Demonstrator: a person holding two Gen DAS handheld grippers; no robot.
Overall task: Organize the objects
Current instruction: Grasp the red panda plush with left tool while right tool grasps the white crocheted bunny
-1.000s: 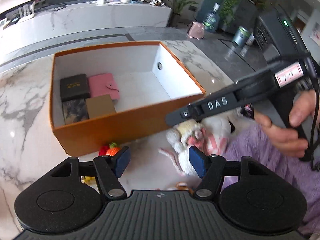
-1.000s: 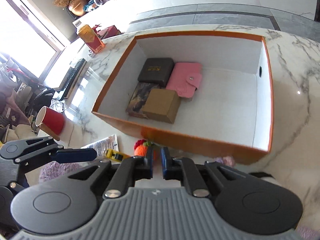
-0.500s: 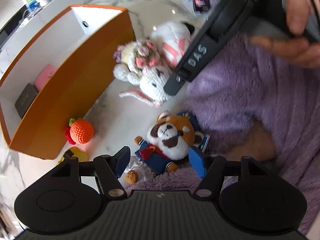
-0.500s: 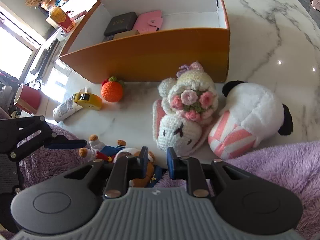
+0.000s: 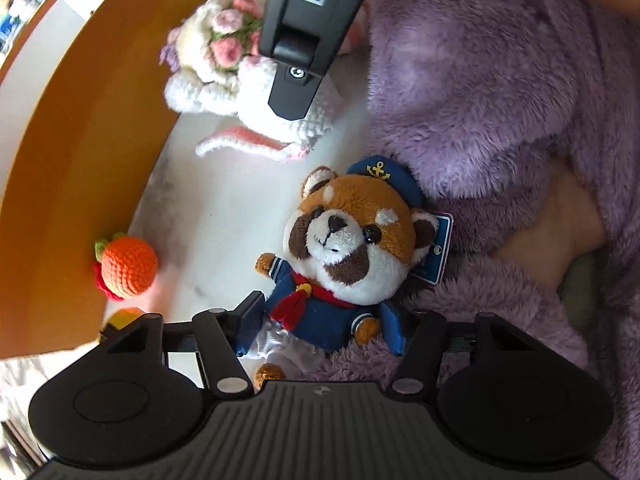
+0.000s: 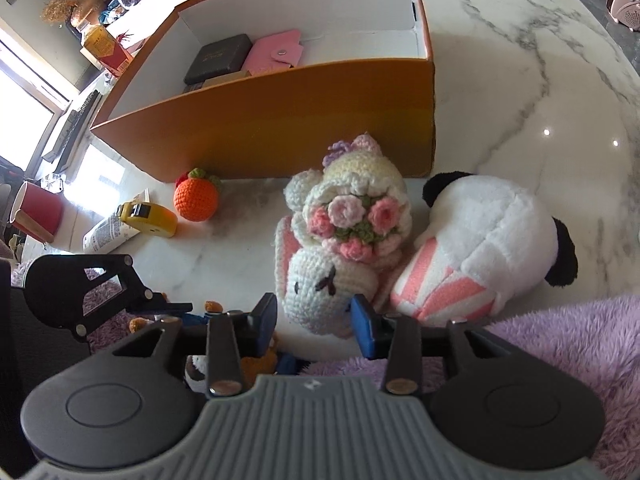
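Purple fleece [image 5: 500, 80] hides red-panda plush's [image 5: 344, 248] side.

My left gripper [image 5: 320, 330] straddles the sailor plush [image 5: 344, 252] lying on the table [image 6: 520, 92]. My right gripper [image 6: 314, 326] brackets the crocheted rabbit [image 6: 340, 248], which touches the panda plush [image 6: 492, 236] on its right. Behind them stands the box [image 6: 280, 116] (wallets [image 6: 244, 58] inside); the crocheted orange [image 6: 197, 199] sits before its wall.

Left gripper [image 5: 320, 330] pointing straight down, jaws parted and just narrowing; right gripper [image 6: 316, 320] angled downward, jaws just widening.
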